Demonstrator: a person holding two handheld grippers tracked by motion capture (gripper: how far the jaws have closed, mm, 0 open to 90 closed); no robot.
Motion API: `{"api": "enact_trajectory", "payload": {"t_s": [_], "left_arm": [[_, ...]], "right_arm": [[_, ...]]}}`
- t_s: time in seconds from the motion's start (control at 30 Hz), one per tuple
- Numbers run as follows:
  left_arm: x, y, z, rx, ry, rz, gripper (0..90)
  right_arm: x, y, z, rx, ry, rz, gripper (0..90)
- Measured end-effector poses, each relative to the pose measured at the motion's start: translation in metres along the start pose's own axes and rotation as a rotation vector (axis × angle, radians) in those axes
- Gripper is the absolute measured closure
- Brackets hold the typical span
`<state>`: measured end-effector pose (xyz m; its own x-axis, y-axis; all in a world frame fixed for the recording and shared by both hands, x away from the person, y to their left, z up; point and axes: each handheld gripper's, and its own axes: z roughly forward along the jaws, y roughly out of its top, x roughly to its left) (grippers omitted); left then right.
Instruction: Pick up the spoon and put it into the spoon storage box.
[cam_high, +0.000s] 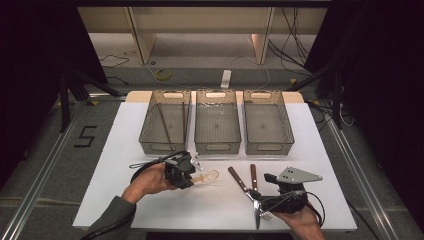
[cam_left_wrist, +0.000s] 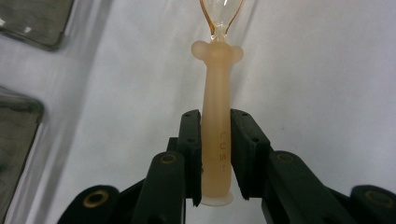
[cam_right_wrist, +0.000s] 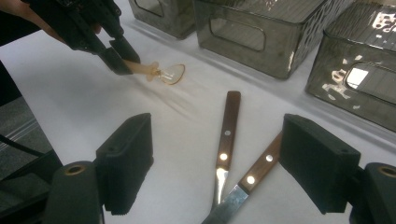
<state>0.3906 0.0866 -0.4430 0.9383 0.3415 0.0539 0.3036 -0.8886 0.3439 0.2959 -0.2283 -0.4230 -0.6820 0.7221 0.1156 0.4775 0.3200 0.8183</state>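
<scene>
The left gripper (cam_left_wrist: 216, 154) has its jaws clamped on the handle of a pale plastic spoon (cam_left_wrist: 217, 93) (bowl clear amber), low over the white table (cam_high: 125, 140). The right gripper (cam_right_wrist: 229, 172) gapes wide above two wooden-handled utensils (cam_right_wrist: 229, 135).

Three grey mesh bins (cam_high: 216, 122) stand side by side at the far edge of the white surface (cam_high: 125, 130). Two wooden-handled utensils (cam_high: 245, 181) lie crossed near its front right.

light: dim surround, bright white table (cam_high: 125, 200) | glare: bins (cam_right_wrist: 280, 37) | blur: soft, near jaws unsharp
</scene>
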Motion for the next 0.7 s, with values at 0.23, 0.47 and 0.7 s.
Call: {"api": "enact_trajectory", "payload": {"t_s": [0.23, 0.47, 0.7], "left_arm": [[0.005, 0.001, -0.006, -0.054, 0.008, -0.055, 74.6], [0.01, 0.002, -0.016, -0.124, 0.022, -0.149, 74.6], [0.016, 0.0, -0.026, -0.213, 0.015, -0.227, 74.5]], "right_arm": [[0.0, 0.0, 0.0, 0.002, -0.001, 0.001, 26.5], [0.0, 0.0, 0.001, 0.001, -0.002, 0.0, 26.5], [0.0, 0.0, 0.001, 0.002, -0.003, 0.002, 26.5]]}}
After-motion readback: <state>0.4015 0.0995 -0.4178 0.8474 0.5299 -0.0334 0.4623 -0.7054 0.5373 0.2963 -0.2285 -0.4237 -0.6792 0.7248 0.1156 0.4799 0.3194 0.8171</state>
